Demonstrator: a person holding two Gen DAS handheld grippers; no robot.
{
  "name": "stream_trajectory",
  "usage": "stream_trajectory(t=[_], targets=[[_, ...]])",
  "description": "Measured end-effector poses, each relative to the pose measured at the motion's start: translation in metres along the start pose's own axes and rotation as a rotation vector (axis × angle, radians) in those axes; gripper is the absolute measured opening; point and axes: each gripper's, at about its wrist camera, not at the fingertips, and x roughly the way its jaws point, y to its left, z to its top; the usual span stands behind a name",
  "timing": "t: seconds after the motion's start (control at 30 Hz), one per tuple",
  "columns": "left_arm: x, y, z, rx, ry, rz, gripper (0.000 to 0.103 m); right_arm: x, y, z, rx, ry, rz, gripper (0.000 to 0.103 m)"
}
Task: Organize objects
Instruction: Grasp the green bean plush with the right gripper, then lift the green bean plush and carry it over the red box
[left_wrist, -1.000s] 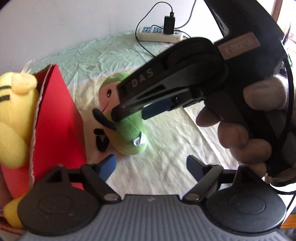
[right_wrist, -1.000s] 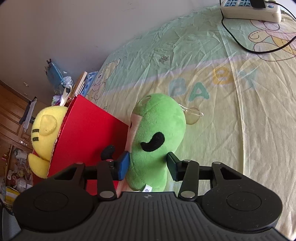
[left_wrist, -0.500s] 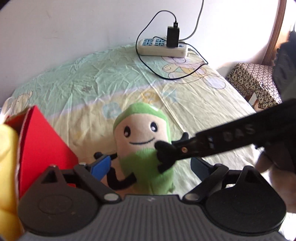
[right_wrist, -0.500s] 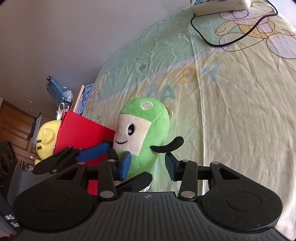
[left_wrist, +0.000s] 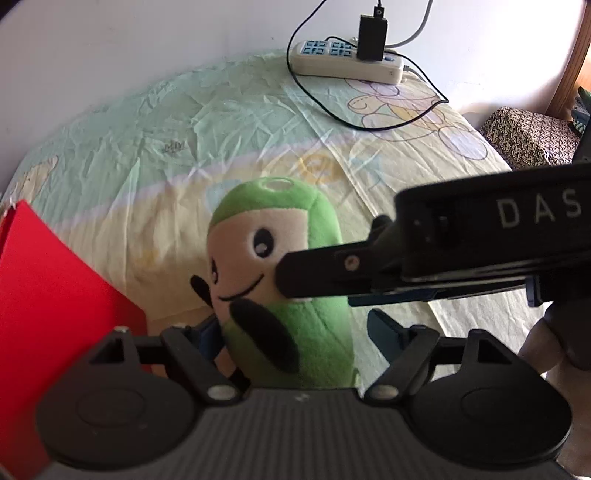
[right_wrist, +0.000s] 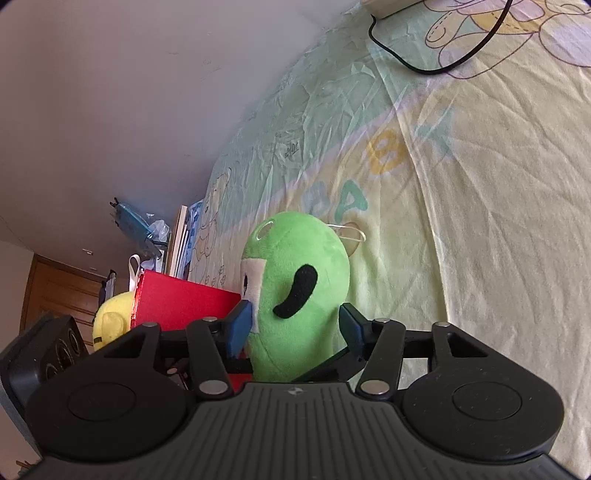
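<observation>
A green plush toy (left_wrist: 280, 280) with a cream face and black arms stands upright on the bed, next to a red box (left_wrist: 44, 295). My left gripper (left_wrist: 295, 332) is open with its fingers on both sides of the toy's lower body. My right gripper (right_wrist: 295, 325) is shut on the green plush toy (right_wrist: 299, 295), its blue pads pressing the toy's sides; its fingers (left_wrist: 332, 273) cross the left wrist view from the right. A yellow plush toy (right_wrist: 110, 321) sits in the red box (right_wrist: 177, 302).
The bed sheet (left_wrist: 147, 147) is pale green and yellow with cartoon prints. A white power strip (left_wrist: 343, 62) with a black charger and cable lies at the far edge by the wall. A patterned stool (left_wrist: 532, 136) stands off the bed's right side.
The left gripper has moved in around the green toy from the front. The right gripper has kept hold of the toy and turned it upright, side-on to its own camera.
</observation>
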Motion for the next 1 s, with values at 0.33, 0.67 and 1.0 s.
stream_trajectory(t=[0.33,0.67,1.0], targets=[[-0.022,-0.002,-0.006,-0.01,-0.002,-0.056,0.067,-0.026,0.017,-0.017,-0.082,-0.008,-0.036,0.046],[-0.071,-0.019,-0.033,0.027,-0.047,-0.103,0.067,-0.064,0.047,-0.06,-0.18,-0.041,-0.066,0.046],[-0.118,-0.021,-0.069,0.086,-0.093,-0.112,0.067,-0.081,0.079,-0.105,-0.199,-0.053,-0.076,0.046]])
